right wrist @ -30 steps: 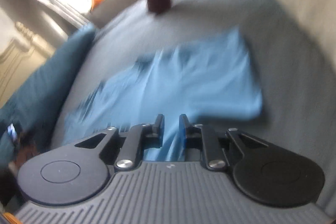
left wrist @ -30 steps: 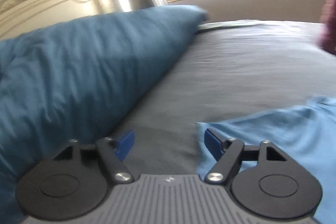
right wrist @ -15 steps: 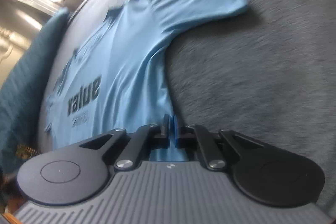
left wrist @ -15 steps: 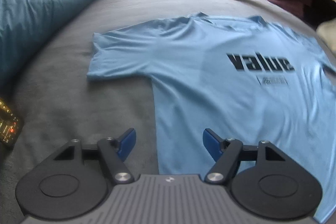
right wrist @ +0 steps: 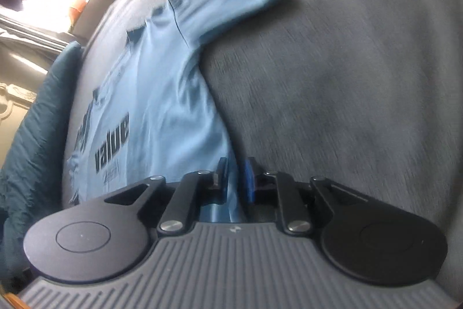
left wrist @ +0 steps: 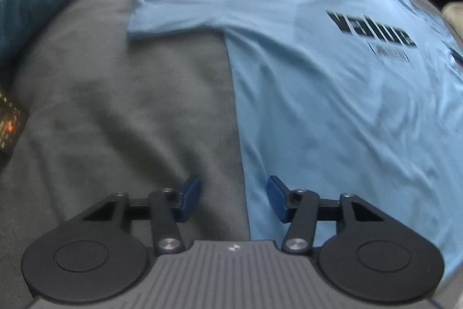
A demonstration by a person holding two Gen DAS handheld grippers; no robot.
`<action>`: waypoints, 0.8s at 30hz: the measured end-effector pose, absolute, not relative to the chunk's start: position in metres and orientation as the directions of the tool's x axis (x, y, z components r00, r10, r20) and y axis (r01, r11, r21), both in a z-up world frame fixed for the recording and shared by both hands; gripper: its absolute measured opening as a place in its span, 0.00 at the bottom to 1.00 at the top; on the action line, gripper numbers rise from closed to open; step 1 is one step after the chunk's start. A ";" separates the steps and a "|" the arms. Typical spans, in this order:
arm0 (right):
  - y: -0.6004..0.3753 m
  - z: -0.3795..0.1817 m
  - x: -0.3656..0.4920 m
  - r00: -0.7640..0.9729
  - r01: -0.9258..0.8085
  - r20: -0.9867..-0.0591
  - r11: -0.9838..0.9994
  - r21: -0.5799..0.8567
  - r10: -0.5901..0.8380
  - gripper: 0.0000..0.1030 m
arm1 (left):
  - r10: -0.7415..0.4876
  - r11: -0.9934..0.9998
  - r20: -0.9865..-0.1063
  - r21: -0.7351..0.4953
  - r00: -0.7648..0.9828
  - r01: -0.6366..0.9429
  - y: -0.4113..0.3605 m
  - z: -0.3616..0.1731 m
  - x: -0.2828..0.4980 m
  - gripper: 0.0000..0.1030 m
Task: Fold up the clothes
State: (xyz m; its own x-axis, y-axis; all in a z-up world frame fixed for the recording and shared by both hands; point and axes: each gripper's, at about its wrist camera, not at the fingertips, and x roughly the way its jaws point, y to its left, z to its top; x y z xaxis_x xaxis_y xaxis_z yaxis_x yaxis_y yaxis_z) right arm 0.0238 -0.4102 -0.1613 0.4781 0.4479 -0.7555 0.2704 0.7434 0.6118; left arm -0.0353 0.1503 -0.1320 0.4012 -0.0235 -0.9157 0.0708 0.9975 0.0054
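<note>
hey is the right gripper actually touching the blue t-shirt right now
Touching. In the right wrist view, the right gripper has its jaws nearly closed on the side edge of the t-shirt, with blue fabric pinched between them.

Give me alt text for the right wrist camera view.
The right gripper is shut on the hem of a light blue T-shirt printed "value", spread flat on a grey bedspread. A teal duvet lies alongside.

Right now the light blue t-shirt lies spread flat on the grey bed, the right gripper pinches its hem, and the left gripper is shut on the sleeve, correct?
Not quite. The left gripper is open, its fingers apart straddling the side edge of the t-shirt near the hem, as the left wrist view shows. The rest stands.
</note>
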 end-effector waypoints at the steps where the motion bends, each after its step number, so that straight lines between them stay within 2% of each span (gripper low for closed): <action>1: -0.409 -0.161 0.016 0.456 0.265 -0.763 0.749 0.607 0.458 0.16 | -0.023 0.997 -0.920 0.009 0.390 0.078 0.151 -0.132 -0.038 0.50; 3: -0.405 -0.161 0.001 0.427 0.243 -0.782 0.775 0.583 0.454 0.19 | -0.041 0.998 -0.930 -0.020 0.364 0.061 0.156 -0.135 -0.043 0.46; 7: -0.400 -0.173 -0.012 0.418 0.239 -0.774 0.764 0.599 0.476 0.19 | -0.064 0.998 -0.938 -0.068 0.342 0.000 0.159 -0.144 -0.051 0.30; 8: -0.401 -0.173 -0.013 0.420 0.254 -0.771 0.754 0.606 0.478 0.16 | -0.062 0.998 -0.937 -0.068 0.343 -0.005 0.158 -0.143 -0.053 0.20; 9: -0.402 -0.174 -0.014 0.423 0.269 -0.768 0.744 0.612 0.480 0.10 | -0.066 0.997 -0.937 -0.075 0.342 -0.014 0.159 -0.140 -0.054 0.15; 10: -0.402 -0.173 -0.015 0.421 0.264 -0.774 0.752 0.604 0.474 0.02 | -0.068 0.996 -0.937 -0.081 0.341 -0.023 0.160 -0.138 -0.056 0.08; 11: -0.402 -0.171 -0.017 0.418 0.258 -0.779 0.761 0.595 0.467 0.01 | -0.066 0.996 -0.937 -0.081 0.343 -0.030 0.160 -0.135 -0.057 0.06; 16: -0.407 -0.162 -0.030 0.441 0.268 -0.812 0.807 0.526 0.383 0.01 | -0.060 0.997 -0.942 -0.074 0.330 -0.030 0.162 -0.131 -0.058 0.06; 18: -0.412 -0.162 -0.033 0.444 0.286 -0.831 0.825 0.487 0.336 0.00 | -0.087 0.996 -0.944 -0.093 0.317 -0.005 0.164 -0.134 -0.056 0.10; 19: -0.414 -0.162 -0.036 0.449 0.281 -0.819 0.813 0.509 0.358 0.02 | -0.111 0.993 -0.941 -0.117 0.319 0.001 0.167 -0.133 -0.058 0.13; 22: -0.421 -0.160 -0.042 0.460 0.266 -0.782 0.775 0.574 0.421 0.05 | -0.204 0.978 -0.931 -0.207 0.304 0.023 0.175 -0.130 -0.064 0.40; 24: -0.419 -0.158 -0.048 0.449 0.232 -0.778 0.783 0.577 0.440 0.10 | -0.213 0.977 -0.935 -0.204 0.284 0.060 0.171 -0.131 -0.071 0.40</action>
